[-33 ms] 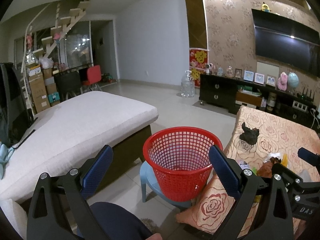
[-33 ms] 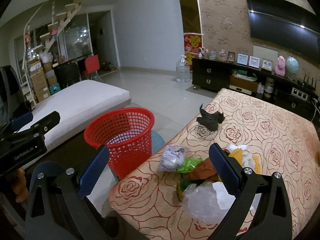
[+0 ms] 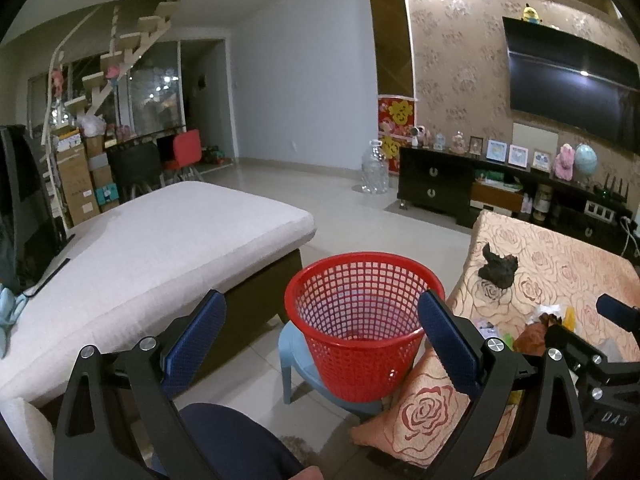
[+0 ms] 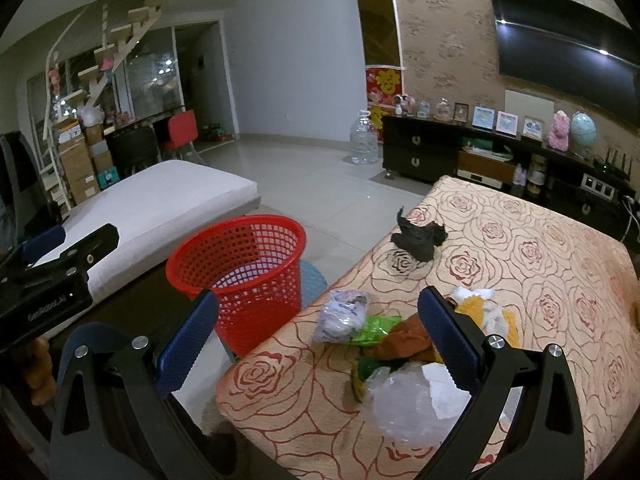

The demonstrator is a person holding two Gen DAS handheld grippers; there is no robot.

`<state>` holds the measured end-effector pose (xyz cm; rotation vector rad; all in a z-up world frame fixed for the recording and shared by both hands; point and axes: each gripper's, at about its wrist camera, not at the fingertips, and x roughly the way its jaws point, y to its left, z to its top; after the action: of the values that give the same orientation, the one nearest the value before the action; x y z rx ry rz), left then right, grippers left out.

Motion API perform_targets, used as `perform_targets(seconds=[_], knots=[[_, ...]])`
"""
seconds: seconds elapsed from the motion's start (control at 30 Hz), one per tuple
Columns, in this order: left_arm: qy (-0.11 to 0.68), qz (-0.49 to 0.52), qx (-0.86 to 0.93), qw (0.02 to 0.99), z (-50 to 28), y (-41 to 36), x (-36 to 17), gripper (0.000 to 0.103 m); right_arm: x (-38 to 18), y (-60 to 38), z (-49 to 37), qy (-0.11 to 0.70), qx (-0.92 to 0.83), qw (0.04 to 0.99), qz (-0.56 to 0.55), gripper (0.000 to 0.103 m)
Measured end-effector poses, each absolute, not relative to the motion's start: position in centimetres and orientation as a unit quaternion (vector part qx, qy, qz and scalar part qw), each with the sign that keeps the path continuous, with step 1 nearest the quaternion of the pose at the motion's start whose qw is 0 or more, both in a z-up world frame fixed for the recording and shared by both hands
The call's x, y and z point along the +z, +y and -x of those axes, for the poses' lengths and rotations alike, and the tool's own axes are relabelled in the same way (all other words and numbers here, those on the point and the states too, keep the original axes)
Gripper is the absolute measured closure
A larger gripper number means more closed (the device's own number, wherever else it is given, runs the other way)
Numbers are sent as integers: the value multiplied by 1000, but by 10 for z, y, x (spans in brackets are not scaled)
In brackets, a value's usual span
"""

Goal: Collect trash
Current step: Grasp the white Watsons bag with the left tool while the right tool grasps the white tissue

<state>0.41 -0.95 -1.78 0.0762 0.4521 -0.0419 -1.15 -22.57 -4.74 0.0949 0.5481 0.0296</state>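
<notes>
A red mesh basket (image 3: 362, 320) (image 4: 244, 268) stands on a low blue stool (image 3: 304, 364) beside a table with a rose-patterned cloth (image 4: 520, 264). On the cloth lie a crumpled black wrapper (image 4: 418, 236) (image 3: 498, 268), a white-blue packet (image 4: 340, 316), a green wrapper (image 4: 372, 330), a brown piece (image 4: 404, 342), yellow-white scraps (image 4: 480, 308) and a clear plastic bag (image 4: 408, 400). My left gripper (image 3: 320, 344) is open and empty, in front of the basket. My right gripper (image 4: 316, 340) is open and empty, above the table's near edge by the trash pile.
A white cushioned bench (image 3: 152, 248) stands left of the basket. A black TV cabinet (image 4: 480, 156) with trinkets lines the far wall, and a large water bottle (image 4: 363, 140) stands on the tiled floor. Stacked boxes (image 3: 80, 184) and chairs sit far left.
</notes>
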Motion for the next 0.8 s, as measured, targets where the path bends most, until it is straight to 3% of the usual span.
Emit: perform_targets(seconds=[0.47, 0.8], knots=[[255, -58, -66, 963, -18, -28, -38, 10, -50, -315, 22, 277, -90, 950, -115, 6], [308, -86, -142, 937, -53, -82, -63, 10, -70, -349, 26, 295, -127, 936, -143, 6]])
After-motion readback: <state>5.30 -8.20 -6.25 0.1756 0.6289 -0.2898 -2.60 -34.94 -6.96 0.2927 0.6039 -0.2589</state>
